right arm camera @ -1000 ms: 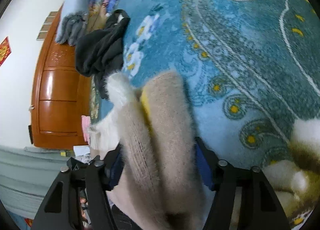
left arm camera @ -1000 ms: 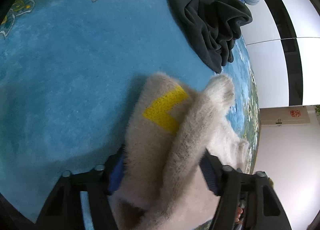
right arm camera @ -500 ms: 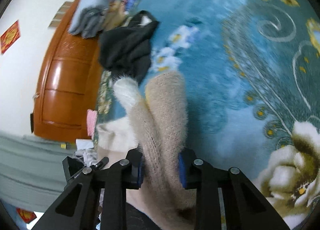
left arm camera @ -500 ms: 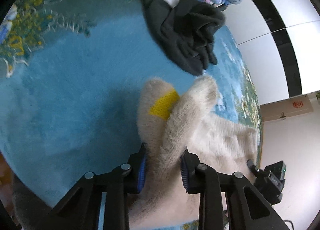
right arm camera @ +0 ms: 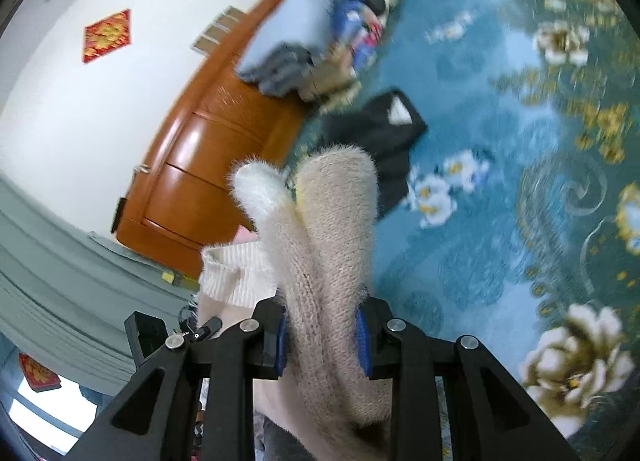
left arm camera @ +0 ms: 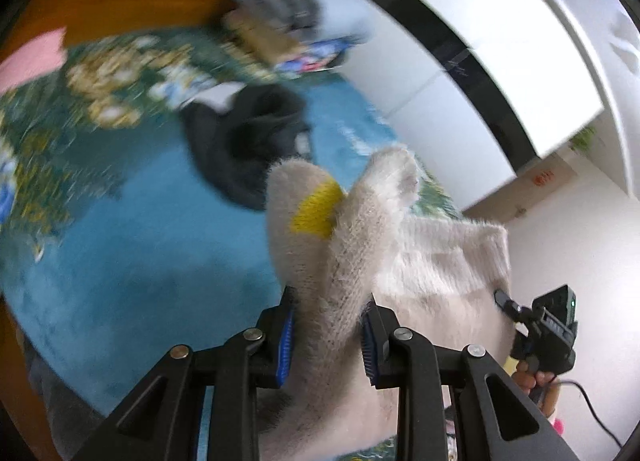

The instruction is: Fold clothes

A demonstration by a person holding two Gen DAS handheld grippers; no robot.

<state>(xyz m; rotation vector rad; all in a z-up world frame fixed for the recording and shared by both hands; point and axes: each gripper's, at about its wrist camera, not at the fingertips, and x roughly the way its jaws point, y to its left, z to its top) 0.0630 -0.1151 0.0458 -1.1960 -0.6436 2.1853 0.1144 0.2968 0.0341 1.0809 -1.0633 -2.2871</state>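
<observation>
Both grippers are clamped on the same fuzzy cream-and-beige knitted sweater, which is lifted clear of the blue floral-patterned carpet. The left gripper has its blue-padded fingers pinched on a bunched thickness of the knit, with a yellow patch showing just above the grip. The right gripper pinches another bunched fold of the same garment, its ribbed white hem hanging to one side.

Beyond the sweater, on the carpet, lies a crumpled black garment, and farther off, against the orange-brown wooden cabinet, sits a pile of folded grey and light-blue textiles.

Judging by the raised cloth and the blurred surroundings, the step in hand is carrying or shaking out the sweater before it is laid down. The next move likely calls for spreading the two holds apart so the knit hangs flat, then lowering it onto bare carpet on the near side of the black garment, without dragging folds underneath.
</observation>
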